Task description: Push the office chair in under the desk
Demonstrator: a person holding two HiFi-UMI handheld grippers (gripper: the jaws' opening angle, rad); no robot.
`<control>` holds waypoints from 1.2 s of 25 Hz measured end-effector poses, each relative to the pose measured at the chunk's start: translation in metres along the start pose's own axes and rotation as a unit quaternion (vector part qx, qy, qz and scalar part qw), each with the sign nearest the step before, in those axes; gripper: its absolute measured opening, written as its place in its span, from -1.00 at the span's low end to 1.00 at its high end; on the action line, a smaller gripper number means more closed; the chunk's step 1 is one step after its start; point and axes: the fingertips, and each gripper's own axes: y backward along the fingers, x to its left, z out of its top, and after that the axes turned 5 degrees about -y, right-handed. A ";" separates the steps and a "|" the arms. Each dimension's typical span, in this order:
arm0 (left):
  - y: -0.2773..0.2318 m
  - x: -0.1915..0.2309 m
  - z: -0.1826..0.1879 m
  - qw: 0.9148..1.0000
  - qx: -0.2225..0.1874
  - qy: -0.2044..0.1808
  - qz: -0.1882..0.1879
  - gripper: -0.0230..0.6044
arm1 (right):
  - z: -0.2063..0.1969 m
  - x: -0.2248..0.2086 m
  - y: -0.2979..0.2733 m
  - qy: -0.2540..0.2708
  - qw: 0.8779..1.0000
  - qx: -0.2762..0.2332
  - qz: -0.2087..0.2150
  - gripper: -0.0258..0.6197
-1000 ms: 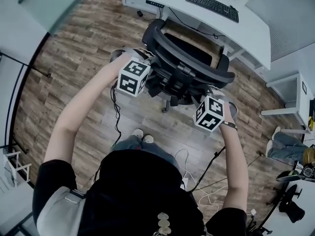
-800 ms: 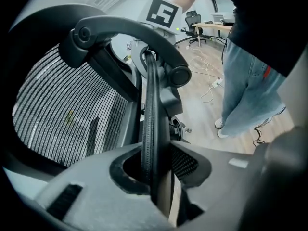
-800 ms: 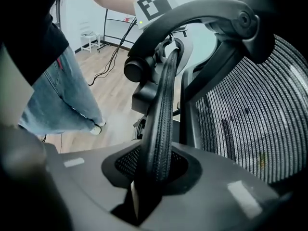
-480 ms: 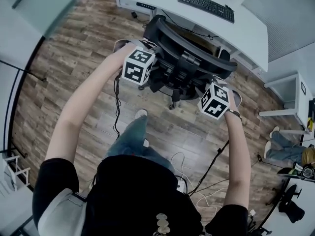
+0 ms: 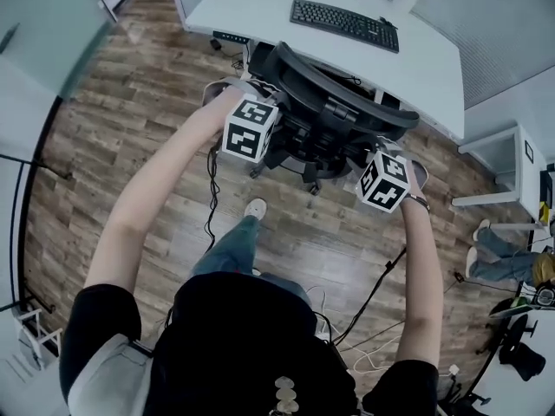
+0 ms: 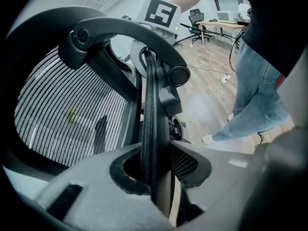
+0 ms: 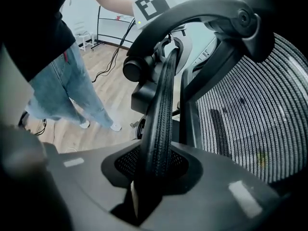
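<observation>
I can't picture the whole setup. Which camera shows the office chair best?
The head view: the office chair, back and base, from above, right at the desk. Each gripper view shows only its back rim clamped between the jaws, plus mesh.

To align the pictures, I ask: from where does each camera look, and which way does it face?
Head view: on the head, steeply down onto office chair and desk; both arms show.
Left gripper view: on left gripper, along jaws clamping backrest rim; legs show.
Right gripper view: on right gripper, clamping the rim's other side; legs show.
Shared: rim, legs.
</observation>
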 end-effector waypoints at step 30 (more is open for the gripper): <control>-0.059 0.147 -0.071 1.000 -0.005 -0.003 -0.007 -0.56 | -0.017 -0.161 -0.060 -0.014 1.000 0.002 0.012 -0.58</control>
